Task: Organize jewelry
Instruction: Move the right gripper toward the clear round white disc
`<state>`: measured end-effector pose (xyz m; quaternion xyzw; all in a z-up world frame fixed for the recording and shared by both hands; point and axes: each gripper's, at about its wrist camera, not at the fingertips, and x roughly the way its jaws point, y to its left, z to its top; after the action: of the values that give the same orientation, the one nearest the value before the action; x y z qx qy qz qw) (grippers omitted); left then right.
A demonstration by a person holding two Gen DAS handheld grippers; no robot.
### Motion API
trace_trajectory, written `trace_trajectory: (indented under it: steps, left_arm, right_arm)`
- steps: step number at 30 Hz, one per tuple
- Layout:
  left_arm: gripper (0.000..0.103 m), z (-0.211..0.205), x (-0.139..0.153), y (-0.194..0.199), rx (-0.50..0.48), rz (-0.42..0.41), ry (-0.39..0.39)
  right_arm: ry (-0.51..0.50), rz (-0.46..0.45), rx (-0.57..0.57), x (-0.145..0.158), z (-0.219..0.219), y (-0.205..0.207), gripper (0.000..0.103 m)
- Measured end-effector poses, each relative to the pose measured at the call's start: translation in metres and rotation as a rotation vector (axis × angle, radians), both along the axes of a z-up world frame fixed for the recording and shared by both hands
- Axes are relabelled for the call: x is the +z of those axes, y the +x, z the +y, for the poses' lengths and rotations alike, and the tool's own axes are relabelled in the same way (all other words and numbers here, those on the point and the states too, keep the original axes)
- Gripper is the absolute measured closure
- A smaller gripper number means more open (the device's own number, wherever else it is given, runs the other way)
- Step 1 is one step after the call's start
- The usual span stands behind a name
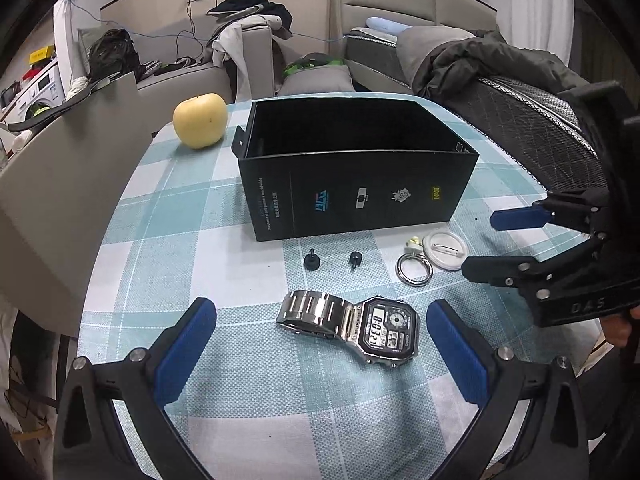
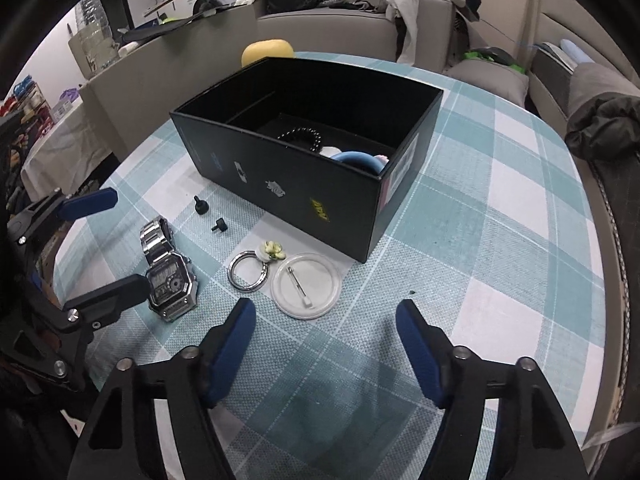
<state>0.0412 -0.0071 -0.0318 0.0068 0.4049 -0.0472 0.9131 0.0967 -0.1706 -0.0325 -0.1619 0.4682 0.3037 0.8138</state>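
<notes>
In the left wrist view, the watch (image 1: 352, 326) lies flat on the checked cloth in front of the black box (image 1: 356, 196). Its long axis runs along the box's front wall, with the band toward the left. The left gripper (image 1: 320, 354) stands wide open around it, touching nothing.

In the right wrist view, the clear round badge (image 2: 306, 285) lies near the box's corner, with its pin diagonal. The right gripper (image 2: 326, 350) is partly open and empty, above the cloth.
</notes>
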Motion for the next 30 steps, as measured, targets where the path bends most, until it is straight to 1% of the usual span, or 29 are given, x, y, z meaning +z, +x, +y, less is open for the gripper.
trace_trajectory:
  steps: [1,3,5,8,10,15,17,18,19,20,26,28,29,30]
  left_arm:
    - [0.001,0.000,0.000,0.000,0.001,0.001,-0.002]
    - [0.001,0.002,-0.001,0.001,0.005,0.001,-0.008]
    - [0.001,0.005,-0.001,0.002,0.011,0.002,-0.014]
    - [0.001,0.008,-0.001,0.004,0.023,0.008,-0.024]
    - [0.001,0.010,-0.001,0.004,0.032,0.013,-0.035]
    - [0.001,0.013,-0.001,0.006,0.036,0.015,-0.049]
    - [0.001,0.013,-0.002,0.006,0.035,0.019,-0.053]
    - [0.001,0.013,-0.002,0.006,0.036,0.020,-0.053]
    - [0.001,0.013,-0.002,0.007,0.035,0.022,-0.053]
    - [0.001,0.013,-0.003,0.007,0.034,0.025,-0.054]
    - [0.001,0.013,-0.004,0.008,0.036,0.030,-0.057]
    - [0.001,0.012,-0.004,0.008,0.032,0.031,-0.057]
    - [0.001,0.011,-0.004,0.009,0.029,0.032,-0.056]
    - [0.001,0.011,-0.004,0.009,0.025,0.033,-0.053]
  right_arm:
    - [-0.007,-0.003,0.006,-0.001,0.001,-0.001,0.037]
    - [-0.020,-0.007,0.016,-0.004,0.005,-0.001,0.038]
    - [-0.033,-0.010,0.029,-0.006,0.008,-0.003,0.044]
    - [-0.055,-0.016,0.045,-0.010,0.013,-0.004,0.046]
    - [-0.066,-0.018,0.056,-0.012,0.015,-0.006,0.051]
    - [-0.060,-0.012,0.057,-0.012,0.018,-0.006,0.051]
    - [-0.055,-0.011,0.059,-0.012,0.020,-0.004,0.052]
    - [-0.052,-0.013,0.058,-0.011,0.020,-0.004,0.055]
    - [-0.048,-0.020,0.050,-0.011,0.020,-0.004,0.061]
    - [-0.045,-0.021,0.045,-0.011,0.020,-0.003,0.064]
    - [-0.050,-0.053,0.052,-0.012,0.022,-0.009,0.065]
    - [-0.048,-0.051,0.057,-0.012,0.022,-0.009,0.066]
    - [-0.044,-0.048,0.058,-0.011,0.022,-0.008,0.080]
    - [-0.036,-0.045,0.063,-0.010,0.021,-0.008,0.091]
